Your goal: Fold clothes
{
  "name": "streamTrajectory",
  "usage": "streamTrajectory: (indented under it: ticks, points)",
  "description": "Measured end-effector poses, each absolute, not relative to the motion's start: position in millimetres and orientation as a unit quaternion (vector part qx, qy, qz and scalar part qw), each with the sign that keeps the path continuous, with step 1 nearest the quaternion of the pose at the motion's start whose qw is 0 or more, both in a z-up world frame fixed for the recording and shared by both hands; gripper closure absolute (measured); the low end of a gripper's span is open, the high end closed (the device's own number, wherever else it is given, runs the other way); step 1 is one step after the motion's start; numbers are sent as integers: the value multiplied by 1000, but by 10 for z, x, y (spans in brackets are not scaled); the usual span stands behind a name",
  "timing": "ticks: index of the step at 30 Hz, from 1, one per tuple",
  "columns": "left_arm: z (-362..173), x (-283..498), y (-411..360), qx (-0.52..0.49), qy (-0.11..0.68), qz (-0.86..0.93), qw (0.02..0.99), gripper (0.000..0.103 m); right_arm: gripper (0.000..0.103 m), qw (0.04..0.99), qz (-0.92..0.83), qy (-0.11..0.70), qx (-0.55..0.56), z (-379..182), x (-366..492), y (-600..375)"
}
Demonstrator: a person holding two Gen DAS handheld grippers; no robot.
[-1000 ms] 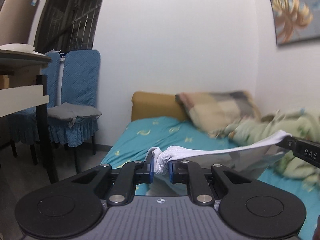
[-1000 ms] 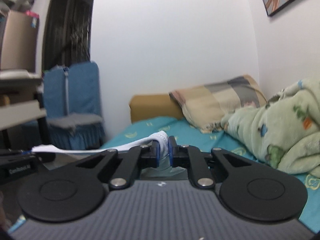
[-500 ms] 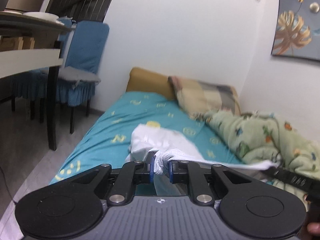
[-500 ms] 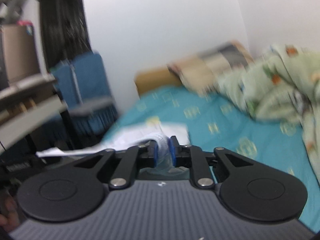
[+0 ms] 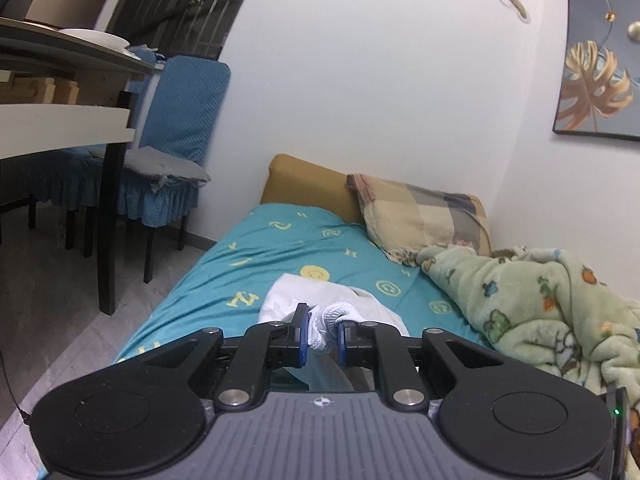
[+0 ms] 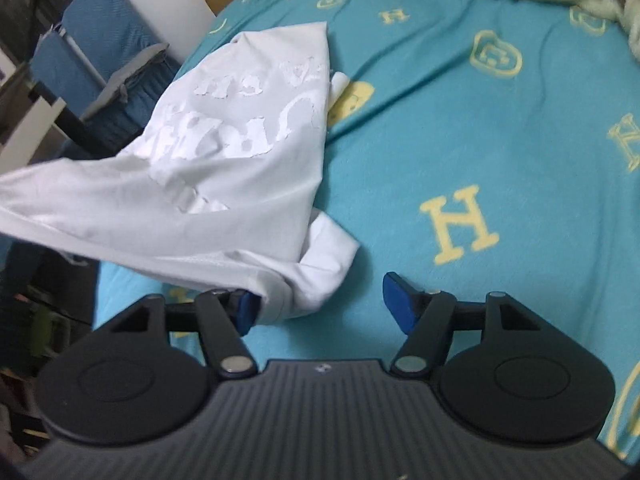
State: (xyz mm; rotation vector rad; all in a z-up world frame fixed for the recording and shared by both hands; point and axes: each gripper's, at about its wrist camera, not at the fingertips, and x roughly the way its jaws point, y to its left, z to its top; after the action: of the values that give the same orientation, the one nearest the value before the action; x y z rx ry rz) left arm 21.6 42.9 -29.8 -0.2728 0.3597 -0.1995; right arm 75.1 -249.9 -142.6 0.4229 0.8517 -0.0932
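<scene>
White shirt (partly on the bed): left tongs clenched on it, right tongs released.

Bare teal patterned bed sheet lies open right of the crumpled white T-shirt. The bunched green fleece blanket blocks the far right side; the plaid pillow closes the head end.
</scene>
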Motion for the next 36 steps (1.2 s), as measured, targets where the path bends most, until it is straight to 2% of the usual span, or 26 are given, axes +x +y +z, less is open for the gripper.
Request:
streamTrajectory:
  ticks: [9,13,16,18,20,21,24,25,28,29,36]
  points:
    - [-180,146,442,-171,157,-134,963,88,36,980,-168,84,74,-348,164,-2492]
    - [-166,98,434,-184,158,-153,958,88,35,988,-139,42,59,-162,21,-2469]
    - [-228,163,425,-180,189,-146,954,83,36,992,-116,12,49,-30,-80,-2454]
    - [-295,238,429,-181,219,-142,948,75,36,992,-112,31,52,-80,-39,-2453]
    - [-363,299,419,-170,248,-134,944,60,36,991,-107,53,55,-139,9,-2453]
    - [-395,311,407,-160,257,-129,944,57,36,991,-105,64,57,-169,33,-2453]
    - [-506,369,325,-126,283,-112,944,30,36,989,-99,96,61,-258,106,-2453]
    - [-551,396,290,-115,293,-105,943,16,36,988,-96,107,63,-287,130,-2453]
    - [-743,487,184,-80,306,-92,944,10,36,984,-93,137,63,-378,201,-2444]
    - [-820,526,147,-72,307,-88,945,6,36,983,-95,142,61,-402,222,-2443]
    - [-1381,821,-130,-30,318,-74,945,3,36,976,-102,181,62,-574,375,-2456]
